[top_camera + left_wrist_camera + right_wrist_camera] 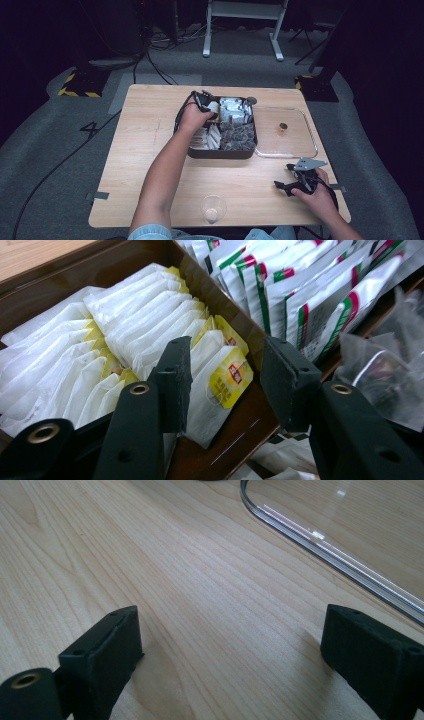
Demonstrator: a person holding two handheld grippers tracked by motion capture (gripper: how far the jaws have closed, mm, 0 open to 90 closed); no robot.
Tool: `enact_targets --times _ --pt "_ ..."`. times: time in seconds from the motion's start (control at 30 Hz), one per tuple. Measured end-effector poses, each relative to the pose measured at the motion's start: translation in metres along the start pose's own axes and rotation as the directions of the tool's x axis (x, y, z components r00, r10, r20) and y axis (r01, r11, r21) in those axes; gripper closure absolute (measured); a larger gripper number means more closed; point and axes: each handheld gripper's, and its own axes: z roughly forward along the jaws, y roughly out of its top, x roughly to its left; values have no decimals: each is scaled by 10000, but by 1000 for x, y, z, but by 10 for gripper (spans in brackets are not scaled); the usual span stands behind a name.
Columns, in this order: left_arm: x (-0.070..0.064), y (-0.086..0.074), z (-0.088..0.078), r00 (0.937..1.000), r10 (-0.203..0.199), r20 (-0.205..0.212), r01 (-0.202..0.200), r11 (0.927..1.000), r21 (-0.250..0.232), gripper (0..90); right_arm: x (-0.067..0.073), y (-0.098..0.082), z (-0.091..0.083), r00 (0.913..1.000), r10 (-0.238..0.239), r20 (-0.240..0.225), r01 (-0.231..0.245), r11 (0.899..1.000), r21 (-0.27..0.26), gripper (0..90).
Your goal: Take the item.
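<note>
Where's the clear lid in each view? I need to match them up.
High view: clear lid lies flat, right of the brown box.
Left gripper view: not in it.
Right gripper view: its rim crosses the upper right.
Shared landmark: the wooden table.

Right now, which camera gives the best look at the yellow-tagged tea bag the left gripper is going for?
The left gripper view: the tea bag stands up close between the open jaws, yellow tag readable. The high view has only tiny white packets in the box. The right gripper view looks at bare table.
</note>
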Motion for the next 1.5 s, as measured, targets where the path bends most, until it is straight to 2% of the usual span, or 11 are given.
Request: enact_targets --times 0.13,0.3,0.43,0.53,0.63,0.77,0.87,0.97,1.03,1.23,1.5 --pt "0 2 4 9998 35 -174 -32 9998 197 567 0 0 0 10000 -26 -14 26 10000 -16 104" --pt "-1 3 8 9998 91 -188 -82 9989 456 553 0 0 0 10000 -62 -38 62 10000 -32 111" --pt "0 4 10 9993 -53 -361 74 9983 580 553 0 0 -1 10000 -71 -53 71 10000 -45 116" --pt "-1 4 13 9993 -169 -321 192 9972 725 554 0 0 -1 9999 -81 -74 81 9999 -61 123" --pt "-2 3 14 9994 -222 -279 249 9947 999 597 0 -1 -1 9999 -96 -90 96 9999 -72 128" --pt "-3 3 15 9994 -195 -276 228 9920 1241 718 1 -1 -1 9999 -109 -111 108 9999 -88 136" --pt "-4 4 13 9992 -10 -409 65 9908 1355 825 1 -1 -1 9999 -113 -122 112 9999 -92 138" --pt "-3 4 11 9992 174 -367 -128 9926 1206 882 1 -1 -1 9999 -112 -117 111 9999 -85 139" --pt "-3 3 9 9995 224 -218 -194 9914 1295 896 1 -1 -1 9999 -115 -119 114 9999 -89 140" --pt "-3 4 6 9982 506 -309 -471 9933 1056 900 1 -1 -1 9999 -118 -123 117 9999 -89 141" --pt "-1 7 -5 9980 594 -224 -581 9968 557 900 1 -1 -1 9998 -119 -128 118 9999 -91 142"
